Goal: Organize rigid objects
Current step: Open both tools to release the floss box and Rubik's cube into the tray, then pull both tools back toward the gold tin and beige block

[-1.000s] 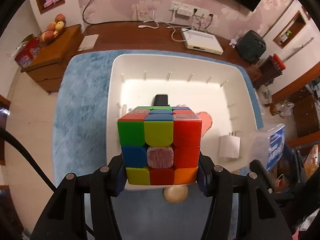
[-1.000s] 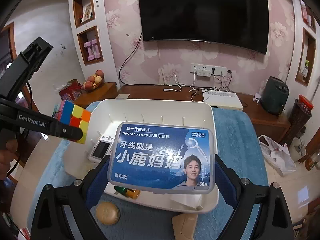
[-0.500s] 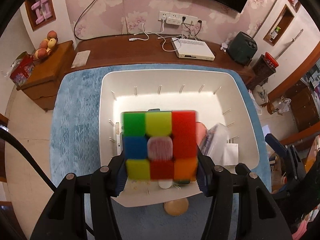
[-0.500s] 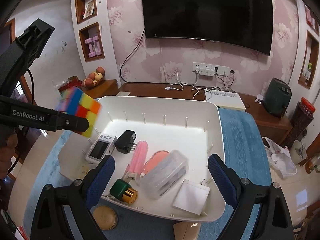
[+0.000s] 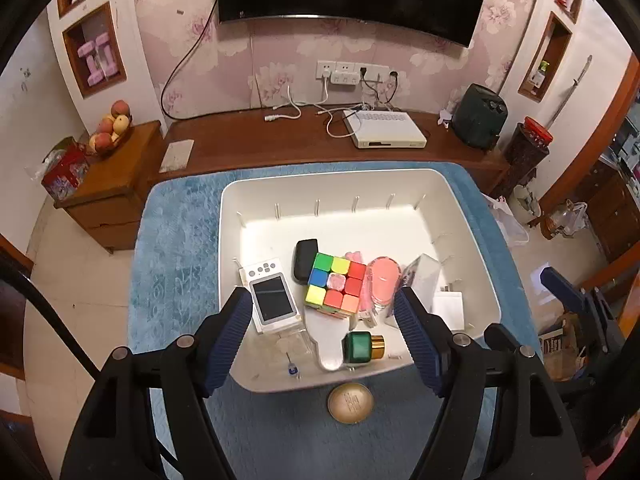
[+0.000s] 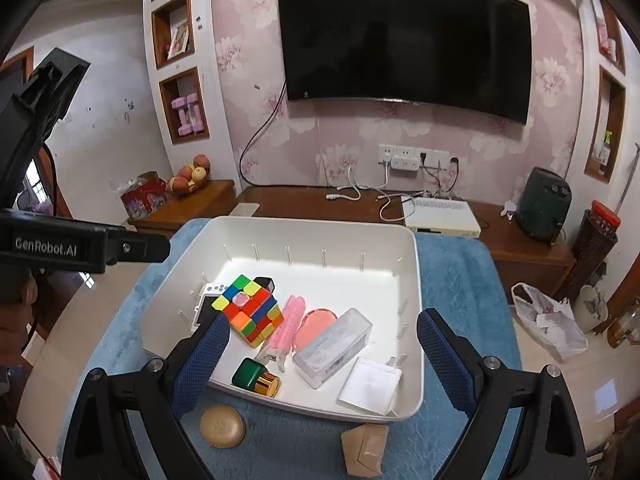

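In the white bin (image 5: 460, 200), the puzzle cube (image 5: 336, 284), untouched.

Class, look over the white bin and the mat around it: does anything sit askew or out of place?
The puzzle cube sits tilted, propped on other items rather than flat. Two things remain outside the white bin on the blue mat: a round tan case and a tan box.

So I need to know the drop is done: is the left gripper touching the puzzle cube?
Apart. The left wrist view shows the left gripper opening, both pads clear of the puzzle cube, which lies in the white bin.
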Tool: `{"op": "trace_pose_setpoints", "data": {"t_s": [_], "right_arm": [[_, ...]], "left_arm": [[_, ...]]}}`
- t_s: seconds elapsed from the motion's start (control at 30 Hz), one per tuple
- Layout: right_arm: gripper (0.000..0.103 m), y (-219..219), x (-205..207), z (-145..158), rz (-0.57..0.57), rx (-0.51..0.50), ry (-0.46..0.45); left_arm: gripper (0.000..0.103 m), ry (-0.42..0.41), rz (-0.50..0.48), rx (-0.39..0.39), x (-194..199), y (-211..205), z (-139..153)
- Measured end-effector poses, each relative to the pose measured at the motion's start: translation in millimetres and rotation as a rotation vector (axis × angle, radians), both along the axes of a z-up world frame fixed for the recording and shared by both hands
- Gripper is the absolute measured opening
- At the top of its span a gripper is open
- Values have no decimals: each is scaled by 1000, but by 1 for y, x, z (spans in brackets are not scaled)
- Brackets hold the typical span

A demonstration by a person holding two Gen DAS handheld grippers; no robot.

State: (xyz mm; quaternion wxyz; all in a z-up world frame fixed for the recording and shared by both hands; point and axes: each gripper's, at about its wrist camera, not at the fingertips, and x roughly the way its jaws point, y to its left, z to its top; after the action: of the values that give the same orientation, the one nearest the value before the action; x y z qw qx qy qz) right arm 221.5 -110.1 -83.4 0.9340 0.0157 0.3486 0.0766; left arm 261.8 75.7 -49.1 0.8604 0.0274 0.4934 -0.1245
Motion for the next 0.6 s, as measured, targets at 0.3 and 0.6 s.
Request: {"op": "trace_pose_setpoints", "data": {"t_s": [0.3, 0.6], "right_arm": [[96, -6, -30, 18, -11, 2, -26], [96, -12, -49, 12, -23, 21, 27]], "left_arm": [[80, -49, 26, -13, -33, 1, 16], [80, -39, 47, -12, -60, 5, 5]]}}
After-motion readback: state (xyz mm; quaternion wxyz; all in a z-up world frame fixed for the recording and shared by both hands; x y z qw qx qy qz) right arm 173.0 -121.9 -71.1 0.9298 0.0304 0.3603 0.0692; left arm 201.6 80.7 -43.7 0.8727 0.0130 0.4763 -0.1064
